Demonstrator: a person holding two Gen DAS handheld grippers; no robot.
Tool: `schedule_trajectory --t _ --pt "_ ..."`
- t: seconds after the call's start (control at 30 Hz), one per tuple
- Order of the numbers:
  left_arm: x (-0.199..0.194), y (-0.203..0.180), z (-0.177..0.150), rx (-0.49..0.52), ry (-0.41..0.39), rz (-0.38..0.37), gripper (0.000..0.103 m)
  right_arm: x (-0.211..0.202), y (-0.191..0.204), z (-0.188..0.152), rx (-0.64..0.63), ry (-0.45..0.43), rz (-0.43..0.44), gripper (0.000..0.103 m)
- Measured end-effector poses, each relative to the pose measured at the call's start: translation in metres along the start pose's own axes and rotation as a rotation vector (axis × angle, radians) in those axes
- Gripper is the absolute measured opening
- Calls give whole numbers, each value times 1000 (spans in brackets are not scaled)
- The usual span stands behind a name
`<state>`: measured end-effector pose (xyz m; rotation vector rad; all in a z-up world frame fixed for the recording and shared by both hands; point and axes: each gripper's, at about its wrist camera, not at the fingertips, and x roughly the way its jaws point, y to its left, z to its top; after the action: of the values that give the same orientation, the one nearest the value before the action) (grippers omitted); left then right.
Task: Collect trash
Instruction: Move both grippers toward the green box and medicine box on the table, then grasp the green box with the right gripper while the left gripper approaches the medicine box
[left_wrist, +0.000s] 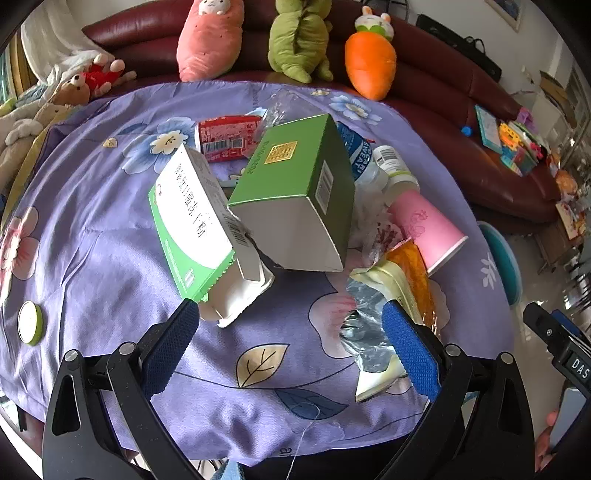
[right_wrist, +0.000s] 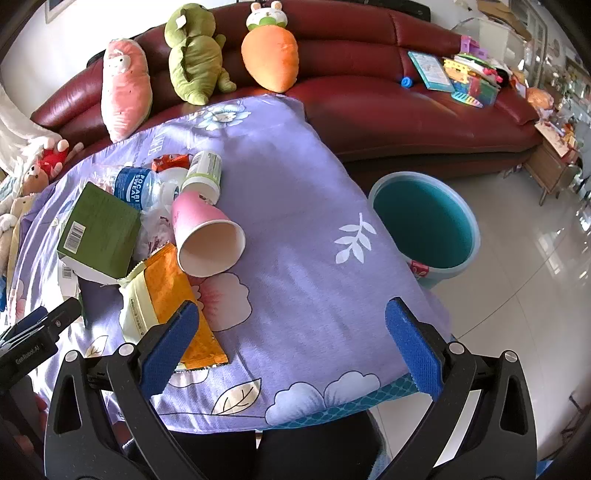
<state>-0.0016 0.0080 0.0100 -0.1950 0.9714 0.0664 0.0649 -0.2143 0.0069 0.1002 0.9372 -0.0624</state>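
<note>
trash pile sits on purple floral cloth (left_wrist: 110, 240) over a table, mid frame in left wrist view. left gripper (left_wrist: 291, 325) at bottom of that frame, jaws wide apart, holding nothing; its left blue pad (left_wrist: 170, 350) is just under an open white-and-green box (left_wrist: 195, 229), the right one overlaps a torn silver-lined wrapper (left_wrist: 369, 332). green box (left_wrist: 295, 192) leans tilted in frame centre, touching the white-and-green box. behind it: red can (left_wrist: 229, 136) on its side, clear plastic bottle (left_wrist: 358, 155) with blue label, white cup with barcode (left_wrist: 391, 166). pink paper cup (left_wrist: 424, 225) lies on its side right of centre, mouth toward lower right, beside an orange packet (left_wrist: 410, 273). green-rimmed lid (left_wrist: 29, 323) lies apart at far left.

right wrist view: right gripper (right_wrist: 291, 325) at bottom, jaws wide apart, empty, over bare cloth. left pad touches or overlaps the orange packet (right_wrist: 173, 288), cannot tell which. pink paper cup (right_wrist: 207, 236) left of centre, open mouth facing camera. teal bin (right_wrist: 424, 221) stands on tiled floor right of the table, looks empty. red sofa (right_wrist: 369, 110) across the top with plush toys (right_wrist: 195, 55).
</note>
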Motion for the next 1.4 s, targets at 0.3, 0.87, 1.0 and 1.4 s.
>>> schedule_trajectory --t 0.3,0.87,1.0,1.4 --pt "3 11 0 -15 -3 -6 99 2 10 2 -26 7 -7 97" --pt "17 86 12 -156 21 -20 99 4 84 40 -149 39 96 97" --pt "24 111 27 -203 47 -54 99 7 101 54 -155 49 108 97" --pt "38 126 33 -232 72 -117 99 25 211 105 -278 142 170 97"
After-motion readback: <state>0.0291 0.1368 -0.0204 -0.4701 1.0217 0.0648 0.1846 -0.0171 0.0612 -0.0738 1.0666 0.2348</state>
